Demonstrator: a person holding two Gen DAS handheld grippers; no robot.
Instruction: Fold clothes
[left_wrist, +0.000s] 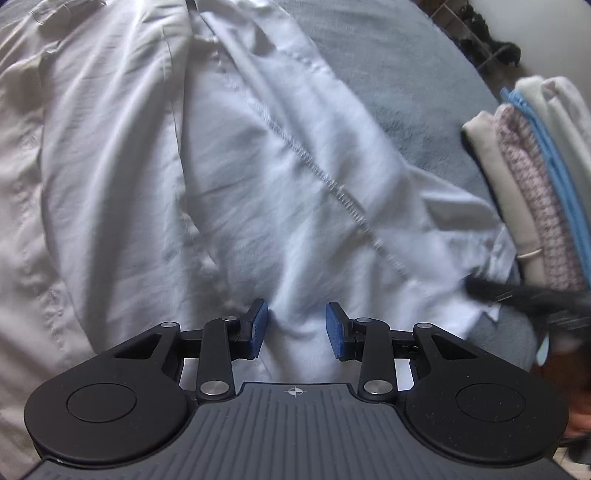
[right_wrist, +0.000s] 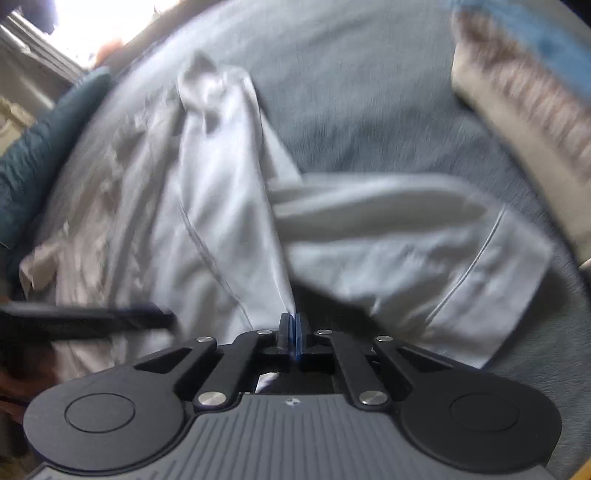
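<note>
right gripper pinched on white shirt, fold rising from its tips.
left gripper spread above shirt, lower centre; folded stack right, on grey blanket.

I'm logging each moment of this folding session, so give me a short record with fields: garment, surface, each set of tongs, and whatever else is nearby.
garment: white shirt, spread out and wrinkled, not yet folded
surface: grey blanket
left tongs: open, pads apart above the shirt, a ridge of cloth between them, not pinched
right tongs: shut on a thin fold of the shirt
nearby: stack of folded clothes at the right edge, beside the shirt
image quality: right wrist view blurred
</note>
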